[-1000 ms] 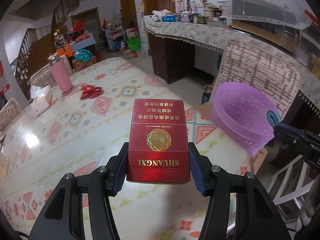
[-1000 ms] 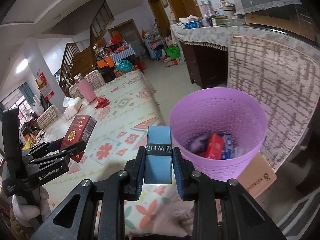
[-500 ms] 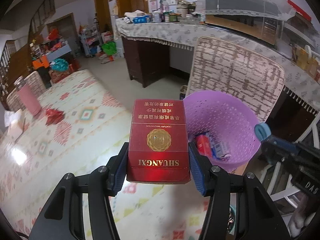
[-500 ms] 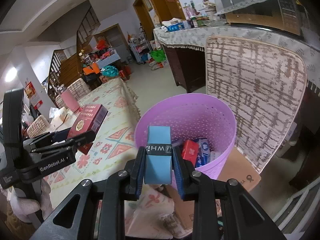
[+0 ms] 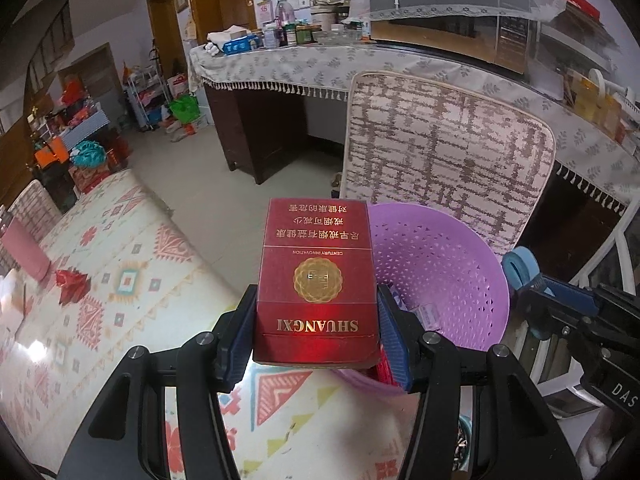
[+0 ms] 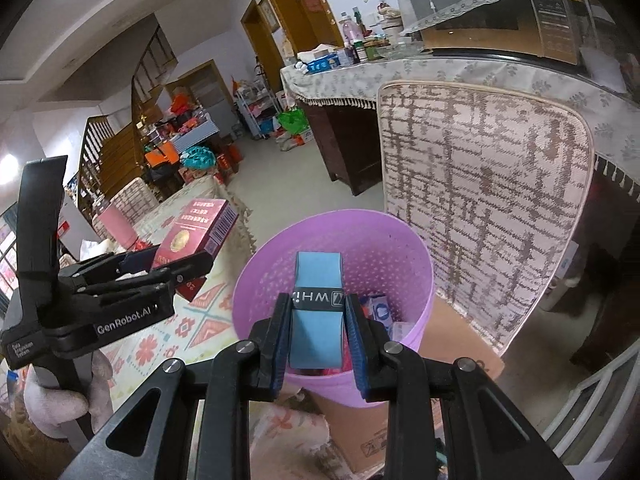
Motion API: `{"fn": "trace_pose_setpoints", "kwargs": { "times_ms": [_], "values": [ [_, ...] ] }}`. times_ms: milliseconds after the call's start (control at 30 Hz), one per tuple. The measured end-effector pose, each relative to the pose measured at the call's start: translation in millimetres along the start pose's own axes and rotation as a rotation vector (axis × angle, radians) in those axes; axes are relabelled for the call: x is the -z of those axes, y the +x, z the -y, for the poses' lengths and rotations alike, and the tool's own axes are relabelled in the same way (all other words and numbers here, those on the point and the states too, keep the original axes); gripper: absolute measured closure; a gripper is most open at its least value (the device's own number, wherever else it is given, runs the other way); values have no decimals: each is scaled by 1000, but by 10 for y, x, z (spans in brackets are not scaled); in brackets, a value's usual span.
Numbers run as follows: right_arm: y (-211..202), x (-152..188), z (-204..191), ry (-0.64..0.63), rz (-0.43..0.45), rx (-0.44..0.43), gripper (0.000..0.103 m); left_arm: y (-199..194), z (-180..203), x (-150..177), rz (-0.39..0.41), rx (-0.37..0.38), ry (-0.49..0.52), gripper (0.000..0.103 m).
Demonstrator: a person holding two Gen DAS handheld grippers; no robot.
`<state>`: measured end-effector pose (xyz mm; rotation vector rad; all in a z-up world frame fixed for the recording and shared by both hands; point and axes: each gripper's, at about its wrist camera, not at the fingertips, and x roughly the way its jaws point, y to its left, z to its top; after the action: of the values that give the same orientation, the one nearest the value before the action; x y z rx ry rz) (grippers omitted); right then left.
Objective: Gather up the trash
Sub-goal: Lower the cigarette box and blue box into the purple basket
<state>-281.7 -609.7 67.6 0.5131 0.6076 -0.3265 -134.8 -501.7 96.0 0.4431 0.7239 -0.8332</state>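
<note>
My left gripper (image 5: 316, 336) is shut on a red cigarette box (image 5: 316, 280) marked SHUANGXI, held at the table edge just left of a purple perforated waste basket (image 5: 448, 276). In the right wrist view the left gripper (image 6: 168, 264) and the red box (image 6: 196, 240) hang left of the basket (image 6: 384, 248). My right gripper (image 6: 316, 328) is shut on a light blue roll (image 6: 317, 304) with a black band, held over the basket's near rim. Red and blue packets (image 6: 380, 312) lie inside the basket. The blue roll also shows in the left wrist view (image 5: 520, 264).
A table with a patterned cloth (image 5: 120, 280) carries a pink bottle (image 5: 22, 248) and red wrapper (image 5: 72, 284). A chair with a woven back (image 5: 440, 160) stands behind the basket. A cardboard box (image 6: 448, 344) lies under the basket. A cluttered counter (image 5: 320, 64) runs along the back.
Both grippers have moved toward the purple basket with their loads. The basket is now closer and more centred under the right gripper, and the left gripper has reached the table edge.
</note>
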Motion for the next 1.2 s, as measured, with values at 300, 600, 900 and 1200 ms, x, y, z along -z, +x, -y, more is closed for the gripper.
{"fn": "trace_pose_setpoints", "kwargs": {
  "times_ms": [300, 600, 900, 1200],
  "values": [
    [179, -89, 58, 18, -9, -3, 74, 152, 20, -112, -3, -19, 32, 48],
    [321, -135, 142, 46, -25, -10, 74, 287, -2, -201, -12, -28, 36, 48],
    [377, -128, 142, 49, -30, -10, 74, 456, 53, -231, -46, -29, 51, 48],
    [449, -140, 275, 76, -39, -5, 74, 592, 82, -228, -73, -19, 46, 48]
  ]
}}
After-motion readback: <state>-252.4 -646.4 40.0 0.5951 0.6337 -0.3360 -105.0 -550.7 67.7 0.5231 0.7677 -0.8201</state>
